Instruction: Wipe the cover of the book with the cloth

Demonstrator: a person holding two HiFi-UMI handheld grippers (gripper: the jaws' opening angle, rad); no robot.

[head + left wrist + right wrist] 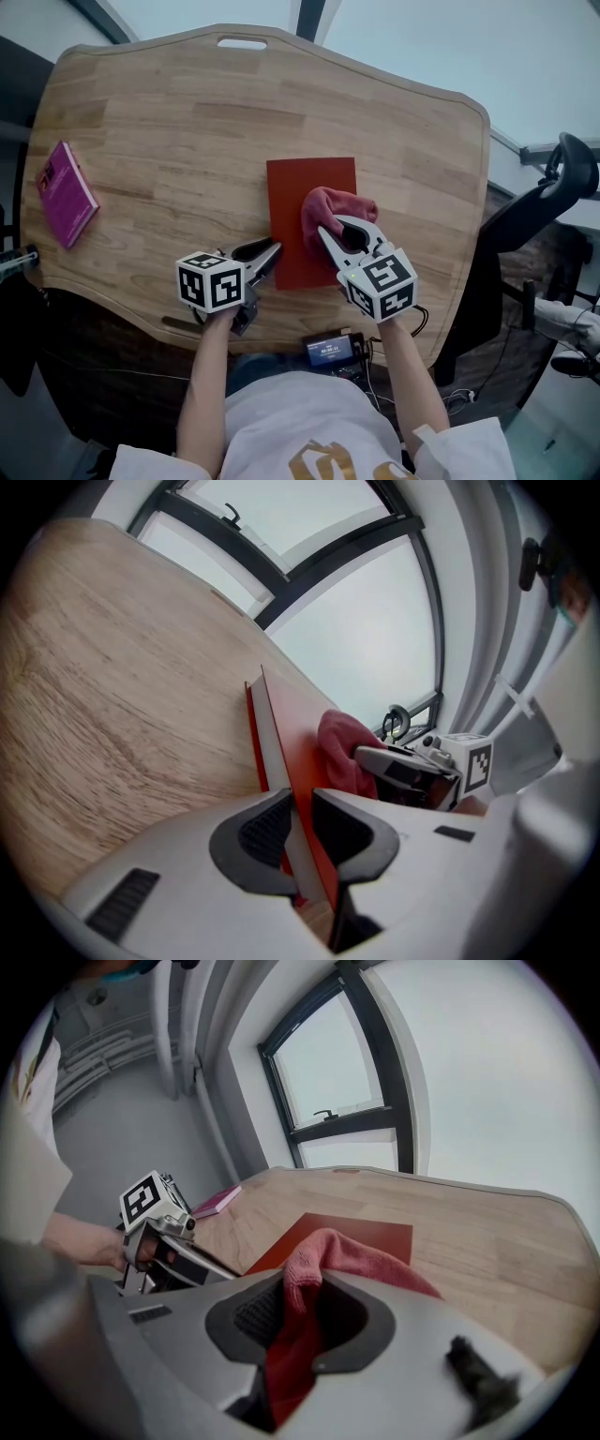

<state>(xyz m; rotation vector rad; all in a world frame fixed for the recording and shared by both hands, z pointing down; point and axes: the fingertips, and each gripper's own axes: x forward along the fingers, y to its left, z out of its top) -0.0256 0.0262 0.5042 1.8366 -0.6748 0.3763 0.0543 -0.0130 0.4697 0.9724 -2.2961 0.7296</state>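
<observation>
A red book (300, 192) lies flat in the middle of the wooden table (187, 131). My left gripper (273, 255) is shut on the book's near left corner; in the left gripper view the book's edge (281, 761) runs between the jaws (298, 832). A pink-red cloth (333, 208) rests bunched on the cover's right half. My right gripper (328, 234) is shut on the cloth, and in the right gripper view the cloth (309, 1269) is pinched between the jaws and spills forward onto the red book (366, 1230).
A magenta book (66, 192) lies near the table's left edge, and shows as a pink book (217, 1202) in the right gripper view. A small black device with a screen (330, 351) hangs below the table's near edge. A black chair (548, 197) stands at the right.
</observation>
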